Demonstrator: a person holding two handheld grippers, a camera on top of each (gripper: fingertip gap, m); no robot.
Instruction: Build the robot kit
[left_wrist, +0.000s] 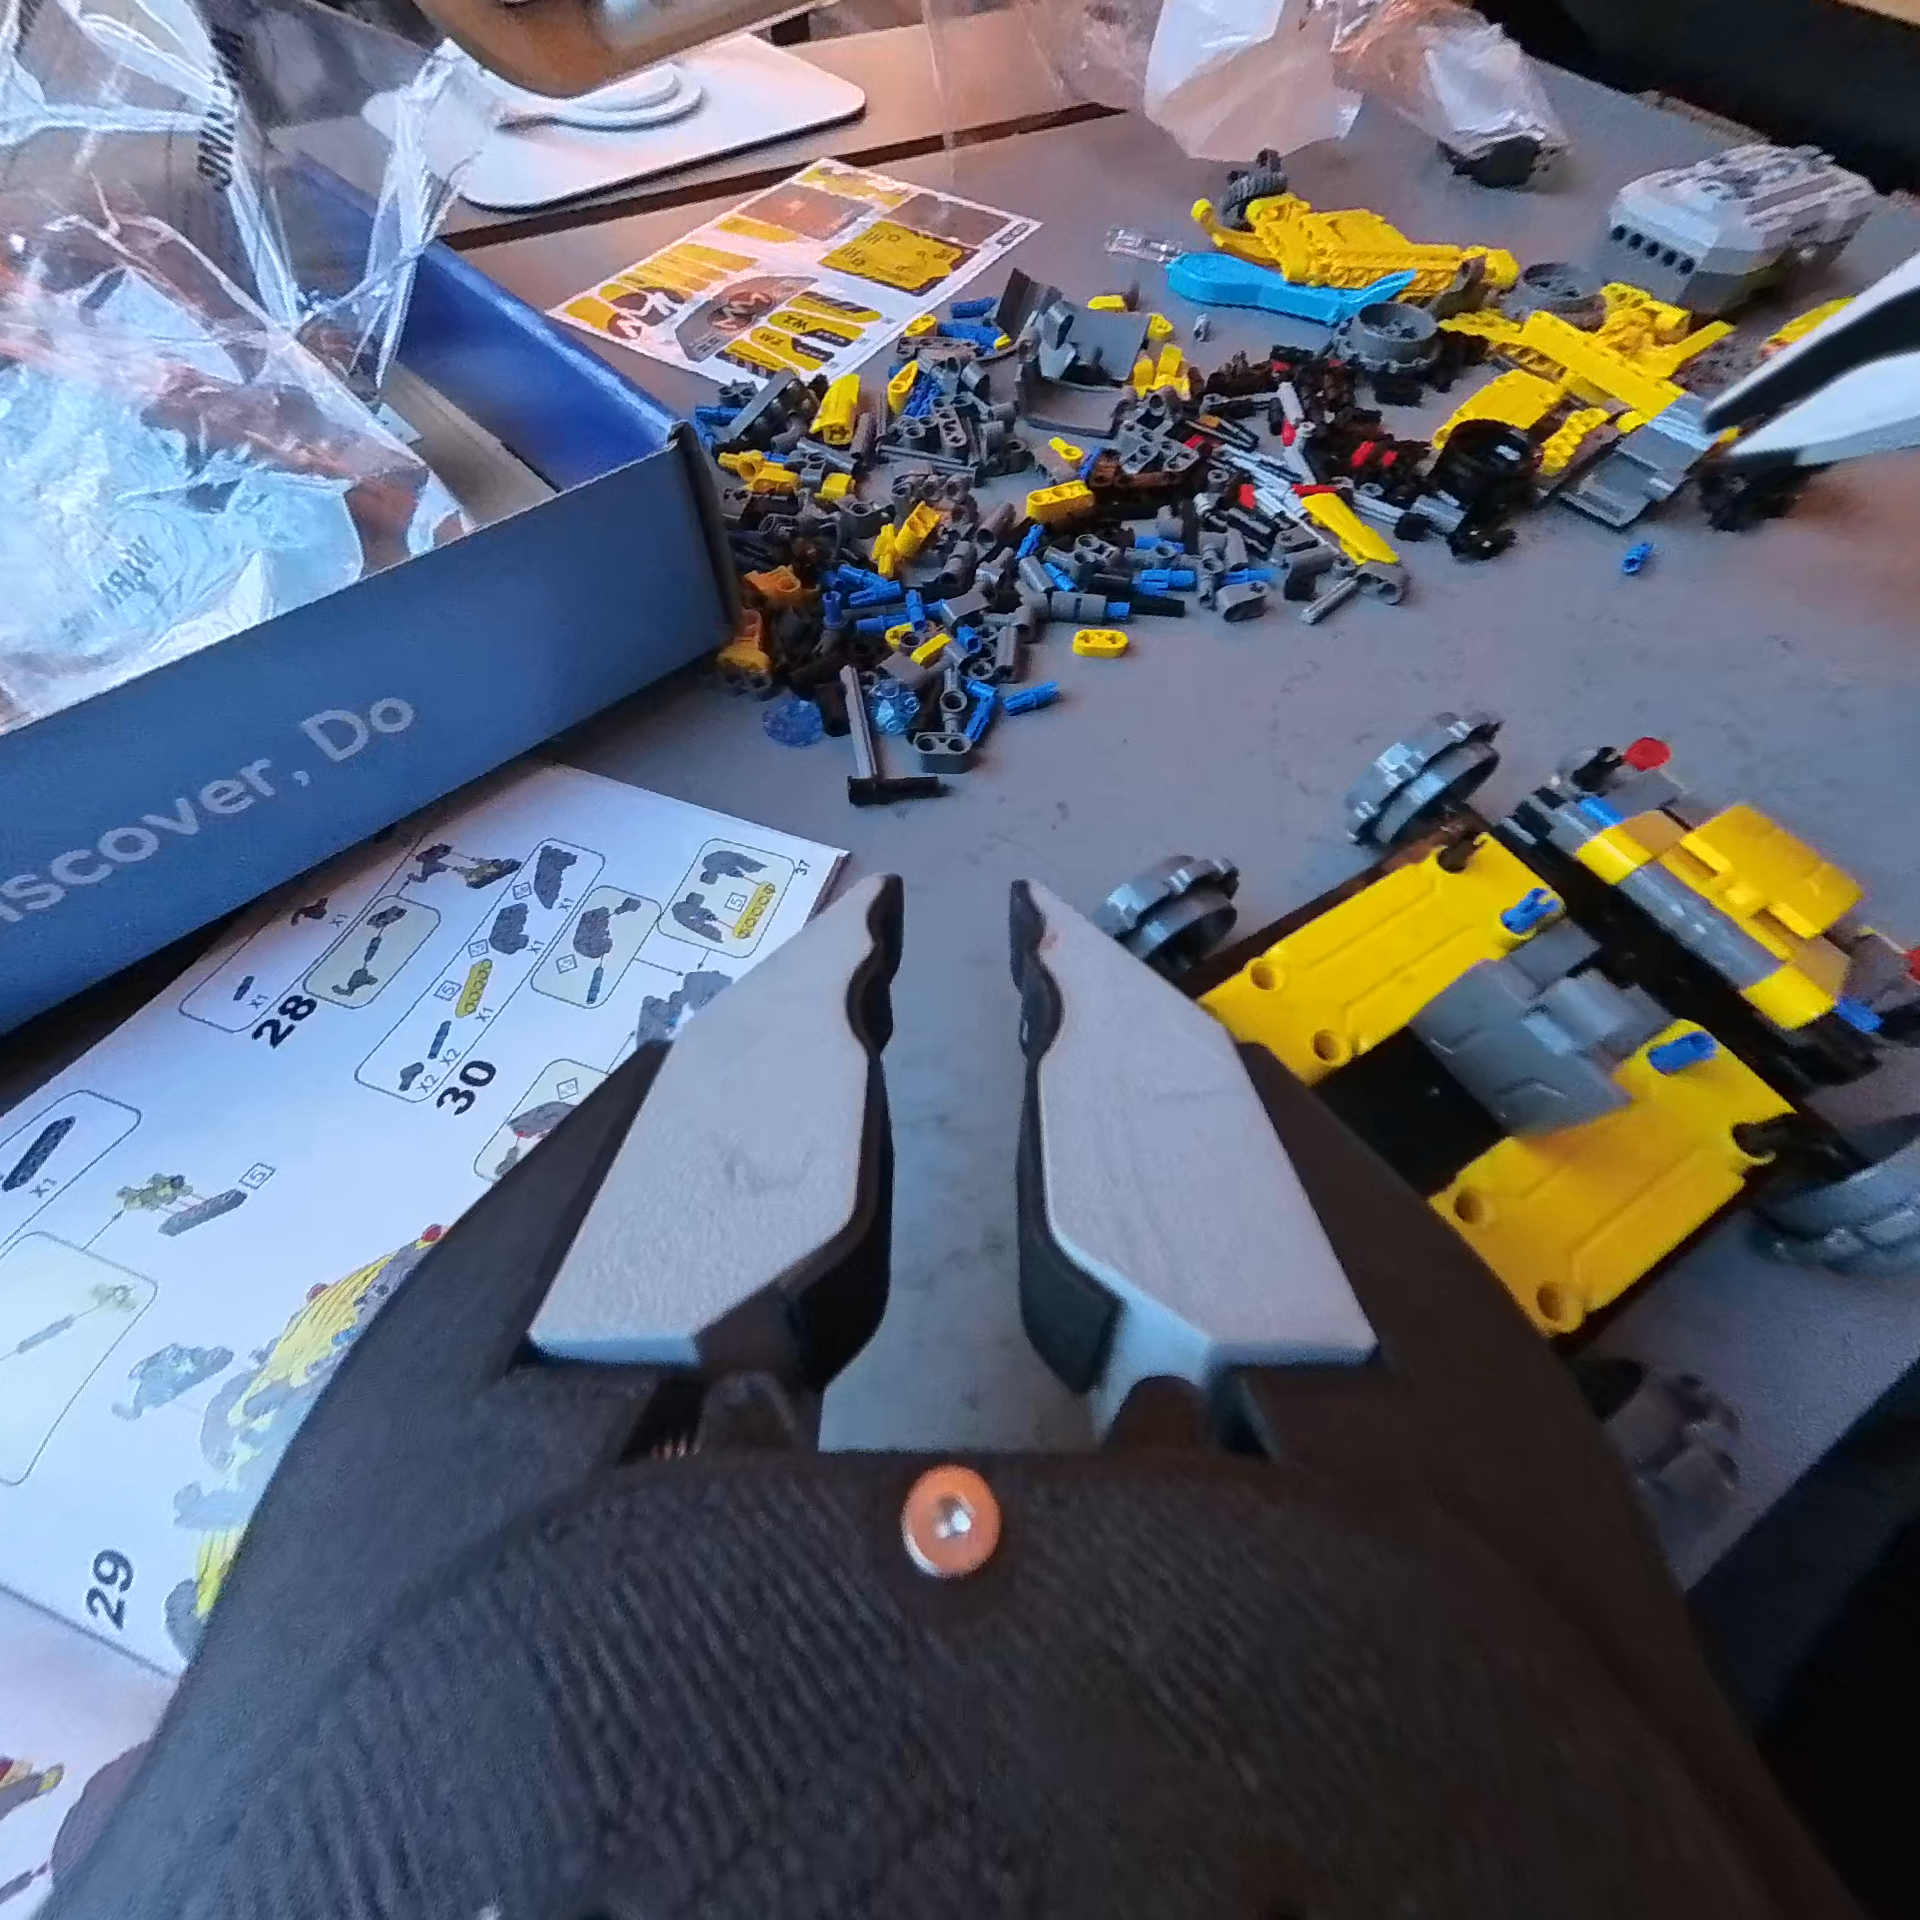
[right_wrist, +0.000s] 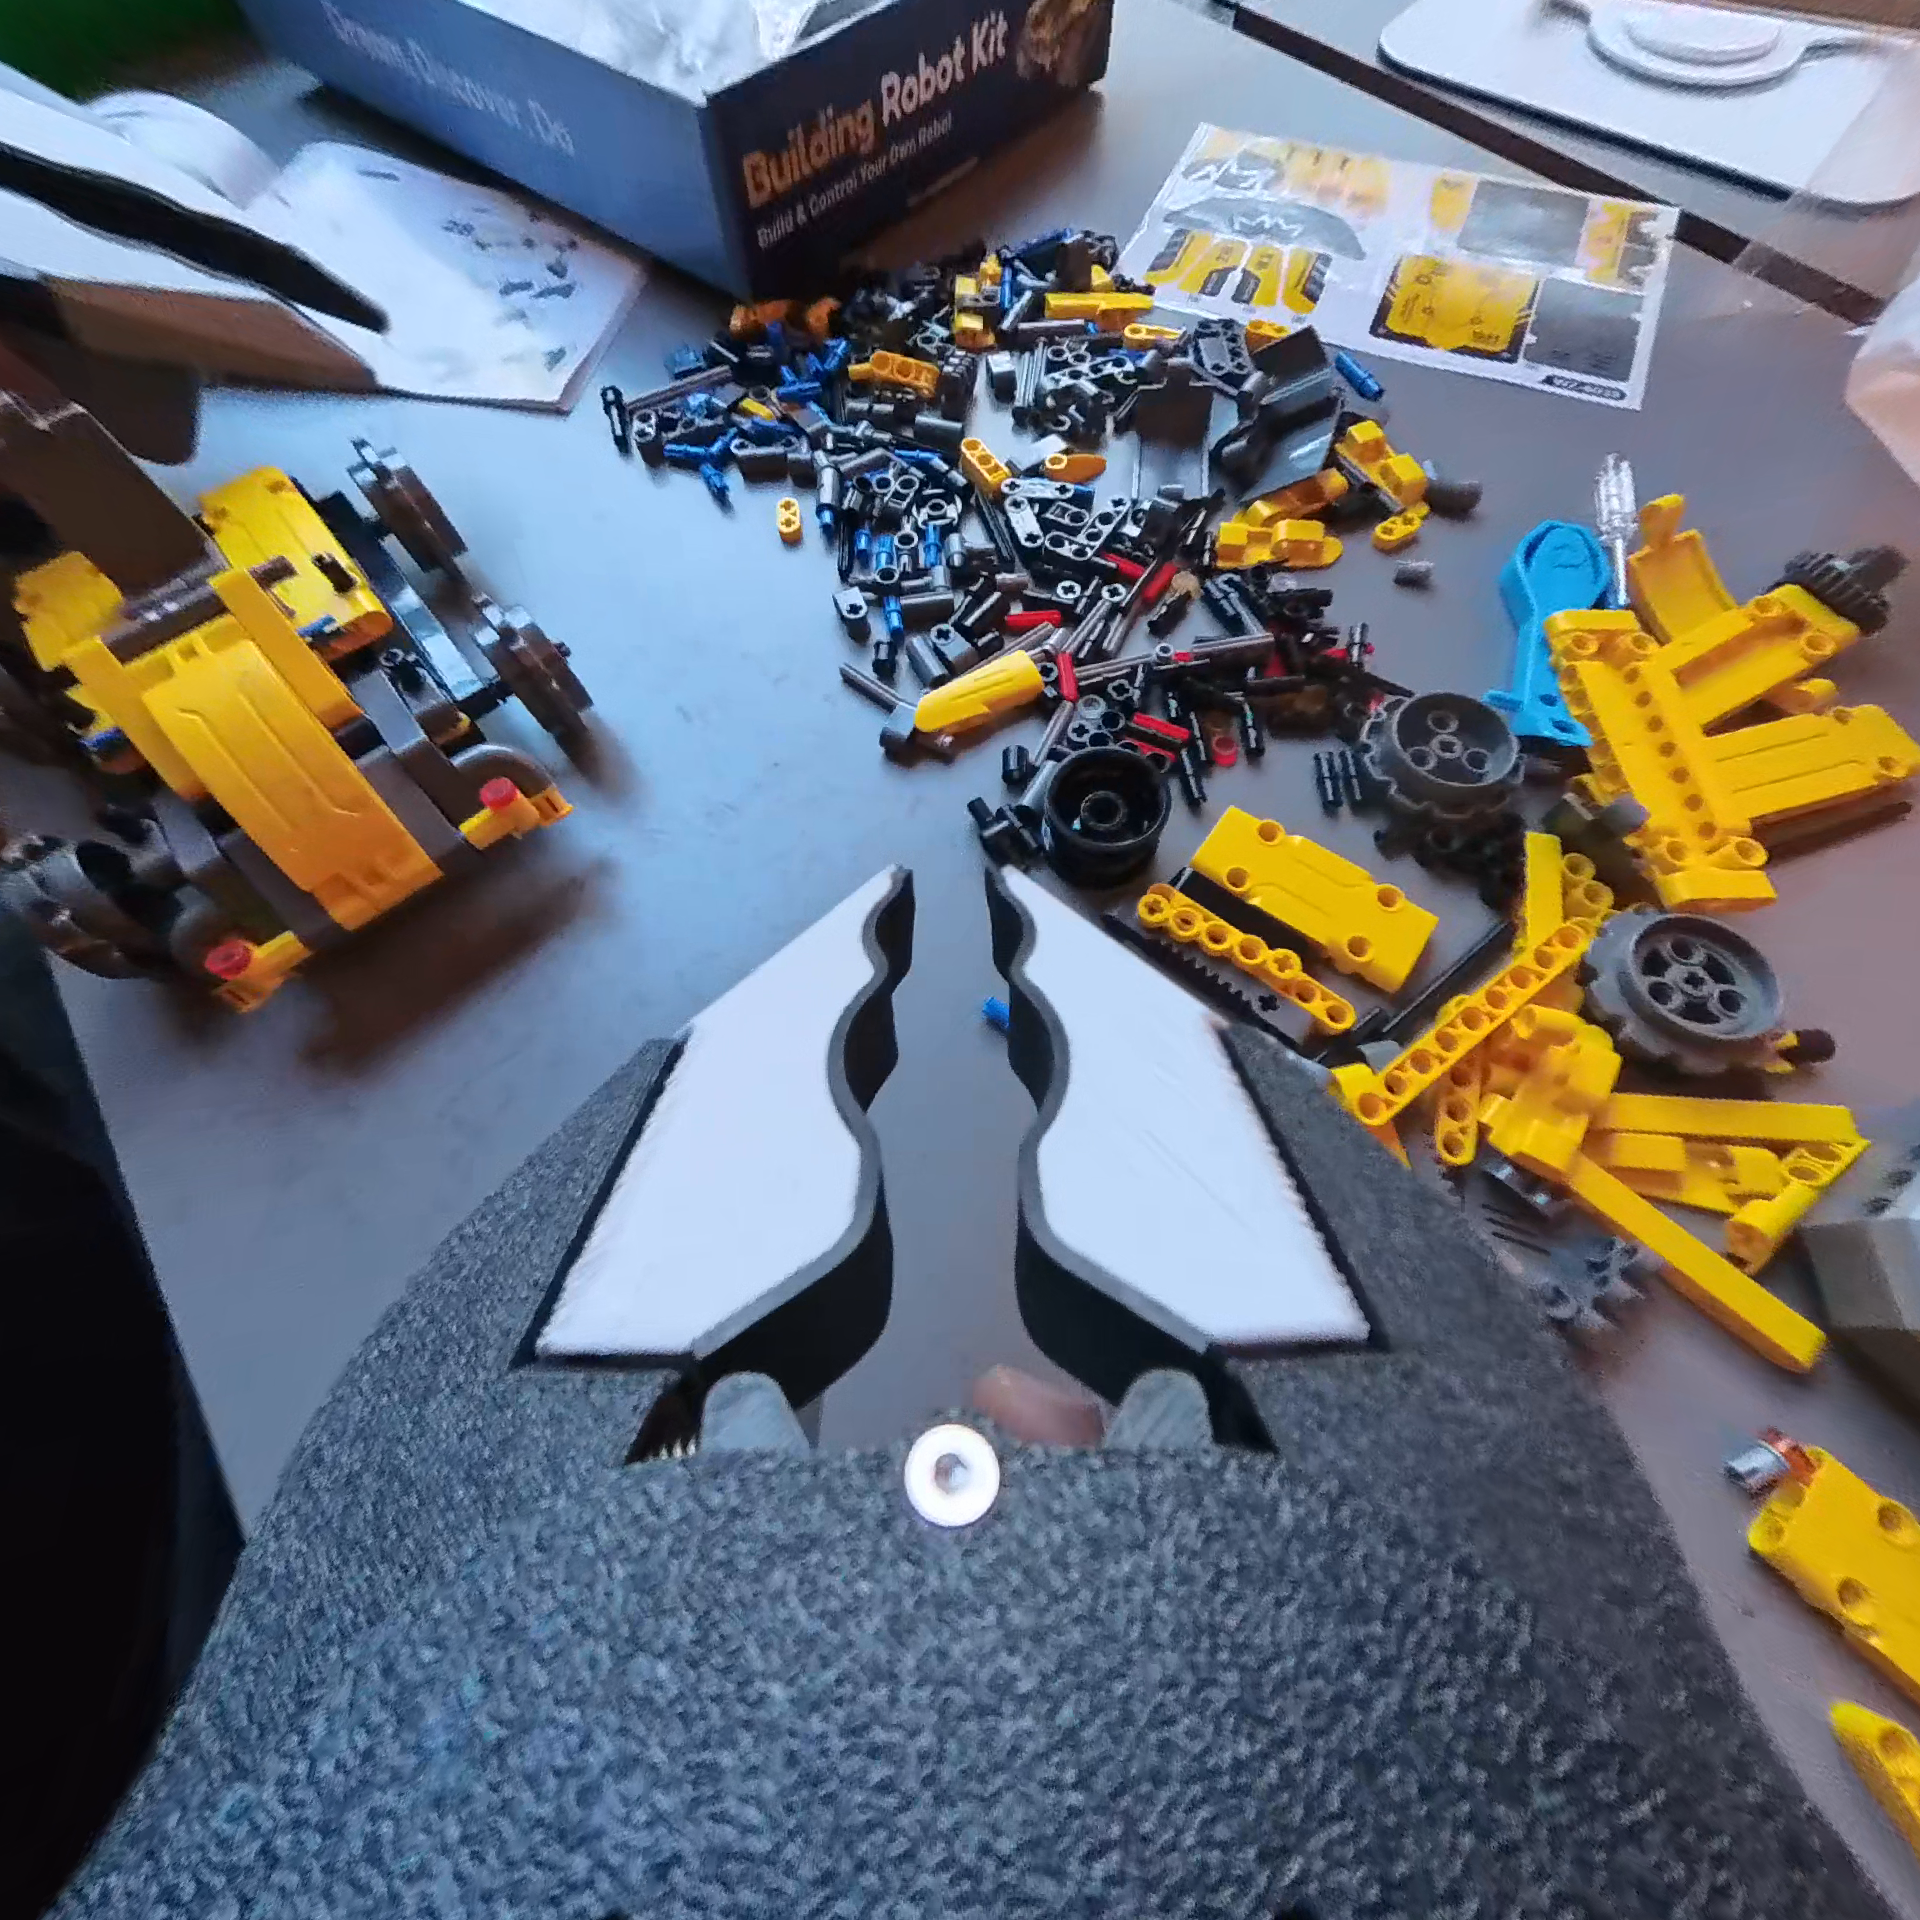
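Note:
My left gripper (left_wrist: 956, 904) hovers low over the grey table (left_wrist: 1299, 707), jaws a narrow gap apart and empty. A part-built yellow and grey brick vehicle (left_wrist: 1538, 1039) lies just to its right, and an open instruction booklet (left_wrist: 312, 1091) to its left. My right gripper (right_wrist: 948, 883) is also slightly open and empty above the table. A small blue pin (right_wrist: 994, 1010) lies on the table below, beside its right finger. A black wheel hub (right_wrist: 1107, 816) sits just ahead of its tips. The vehicle (right_wrist: 281, 717) is to its left, with the left gripper (right_wrist: 187, 260) blurred above it.
A pile of small blue, black, grey and yellow parts (left_wrist: 1039, 520) (right_wrist: 1039, 468) covers the table's middle. A blue box (left_wrist: 364, 644) (right_wrist: 831, 135) with plastic bags, a sticker sheet (right_wrist: 1455, 249), yellow beams (right_wrist: 1662, 748), a grey wheel (right_wrist: 1683, 982) and a blue tool (right_wrist: 1548, 623) lie around it. The left gripper's tips are roughly 25 cm from the right gripper's. The black wheel hub (right_wrist: 1107, 816) lies some 6 cm from my right tips, 25 cm from my left tips. It is also in sight in the left wrist view (left_wrist: 1494, 458).

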